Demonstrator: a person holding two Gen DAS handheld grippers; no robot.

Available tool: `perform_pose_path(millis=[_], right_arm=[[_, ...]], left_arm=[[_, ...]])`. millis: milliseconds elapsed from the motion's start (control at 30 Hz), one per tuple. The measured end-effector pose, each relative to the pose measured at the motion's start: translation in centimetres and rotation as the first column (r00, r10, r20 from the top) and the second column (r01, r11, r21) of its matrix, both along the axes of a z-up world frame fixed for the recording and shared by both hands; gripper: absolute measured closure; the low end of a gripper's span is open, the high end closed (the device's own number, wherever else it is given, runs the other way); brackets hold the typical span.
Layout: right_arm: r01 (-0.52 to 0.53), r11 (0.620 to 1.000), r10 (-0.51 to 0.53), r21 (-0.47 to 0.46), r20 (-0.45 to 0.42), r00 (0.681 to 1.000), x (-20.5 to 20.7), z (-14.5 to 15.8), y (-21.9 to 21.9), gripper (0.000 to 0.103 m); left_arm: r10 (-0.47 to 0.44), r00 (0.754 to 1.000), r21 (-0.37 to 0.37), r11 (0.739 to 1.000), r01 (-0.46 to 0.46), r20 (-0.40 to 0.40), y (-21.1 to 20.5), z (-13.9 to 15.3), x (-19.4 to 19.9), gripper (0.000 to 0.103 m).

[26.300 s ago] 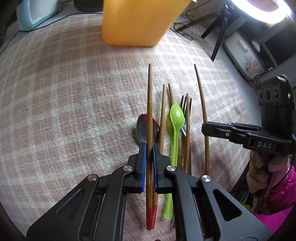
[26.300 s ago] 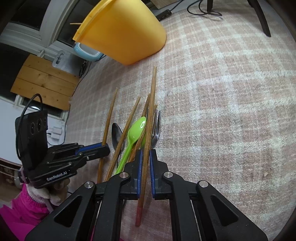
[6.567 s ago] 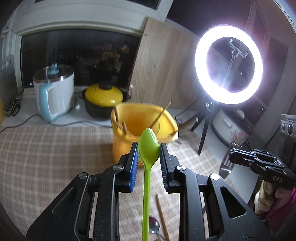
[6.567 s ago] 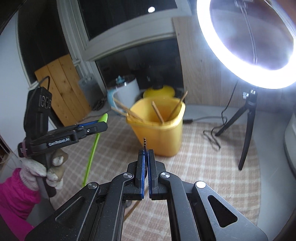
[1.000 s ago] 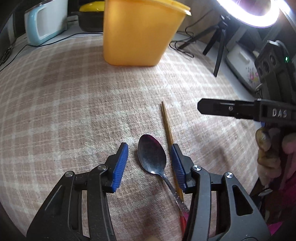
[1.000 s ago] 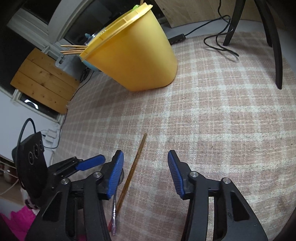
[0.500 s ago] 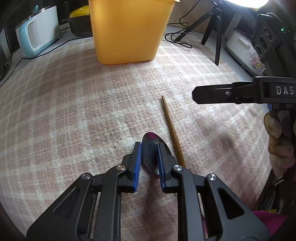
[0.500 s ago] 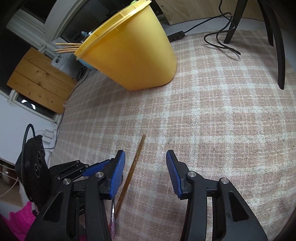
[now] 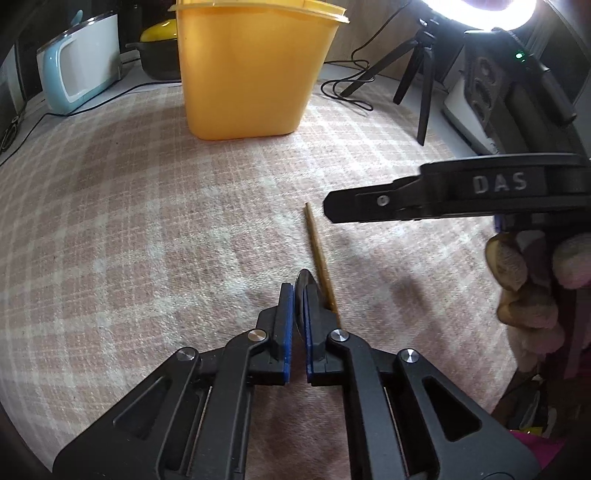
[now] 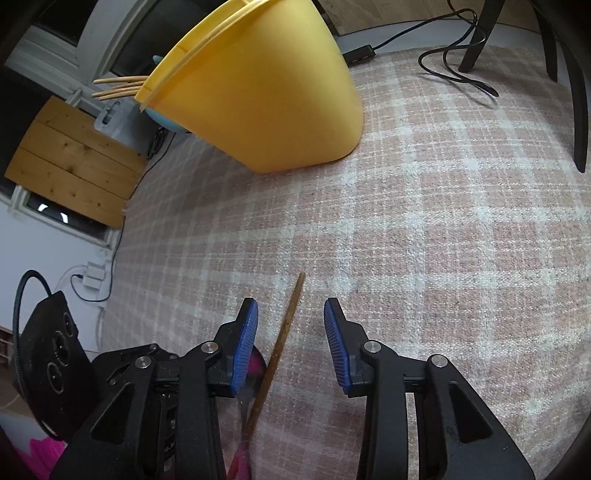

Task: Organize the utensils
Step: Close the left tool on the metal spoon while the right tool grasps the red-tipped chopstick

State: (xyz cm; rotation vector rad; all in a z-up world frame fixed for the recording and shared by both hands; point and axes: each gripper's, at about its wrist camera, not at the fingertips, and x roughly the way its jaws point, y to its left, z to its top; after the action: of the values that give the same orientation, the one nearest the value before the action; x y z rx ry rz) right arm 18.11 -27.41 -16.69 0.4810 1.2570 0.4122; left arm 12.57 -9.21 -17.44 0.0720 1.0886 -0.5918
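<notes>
Between right tongs point(image 10: 290, 325), chopstick point(image 10: 284, 332), untouched

Most of the dark metal spoon point(image 9: 303, 286) sat hidden between the left gripper point(image 9: 298, 295)'s blue pads; only the bowl tip showed. The thin brown wooden chopstick point(image 9: 317, 251) ran behind that gripper, its near end out of sight. The tall yellow plastic bin point(image 9: 247, 70) was cut off at the top edge, contents unseen. Ring light point(image 9: 480, 14) cropped, blown out.

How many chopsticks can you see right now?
4: one chopstick lies on the cloth between the right gripper's open fingers; three tips poke from the yellow bin. More may be hidden inside.
</notes>
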Motion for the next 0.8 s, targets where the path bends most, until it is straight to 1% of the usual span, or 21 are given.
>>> perform_pose_path(millis=[100,233,367,433,500,567,633,667,800], right_arm=[[0.003,1.000,-0.003,0.001,-0.002,1.000,0.0,-0.1,0.1,0.068],[0.008,1.000,-0.008,0.008,-0.012,1.000,-0.2,-0.4,-0.4,0.068],[0.005,1.000,-0.005,0.010,-0.018,1.000,-0.3,-0.5,-0.7,0.068],[-0.002,1.000,0.002,0.008,-0.021,1.000,-0.3,-0.5,-0.5,0.072],[-0.014,1.000,0.014,0.002,-0.027,1.000,-0.2,-0.5,-0.1,0.073],[-0.032,0.999,0.031,-0.015,-0.032,0.999,-0.2,-0.4,0.6,0.073],[-0.052,0.998,0.051,-0.028,-0.041,0.998,-0.2,-0.5,1.3,0.079],[-0.066,0.997,0.063,-0.041,-0.049,0.997,-0.2,-0.6,1.7,0.081],[-0.095,0.991,0.087,-0.097,-0.079,0.993,-0.2,-1.1,3.1,0.082]], left_arm=[[-0.003,1.000,-0.015,1.000,0.003,-0.008,-0.2,0.2,-0.1,0.100],[-0.014,1.000,-0.006,1.000,0.014,-0.021,-0.9,-0.2,-0.2,0.100],[-0.024,1.000,0.000,1.000,0.024,-0.015,-1.3,-0.3,-0.3,0.100],[-0.023,1.000,0.015,1.000,0.023,-0.013,-1.3,-0.6,-0.2,0.100],[-0.018,1.000,0.014,1.000,0.019,-0.022,-1.1,-0.8,-0.1,0.101],[-0.007,1.000,0.014,1.000,0.007,-0.019,-0.7,-0.7,-0.1,0.101],[0.009,1.000,0.017,1.000,-0.009,-0.012,-0.1,-0.6,-0.2,0.101],[0.017,1.000,0.020,1.000,-0.017,-0.011,0.2,-0.6,-0.1,0.101],[0.048,0.999,0.012,0.999,-0.048,-0.010,1.8,-0.5,0.0,0.101]])
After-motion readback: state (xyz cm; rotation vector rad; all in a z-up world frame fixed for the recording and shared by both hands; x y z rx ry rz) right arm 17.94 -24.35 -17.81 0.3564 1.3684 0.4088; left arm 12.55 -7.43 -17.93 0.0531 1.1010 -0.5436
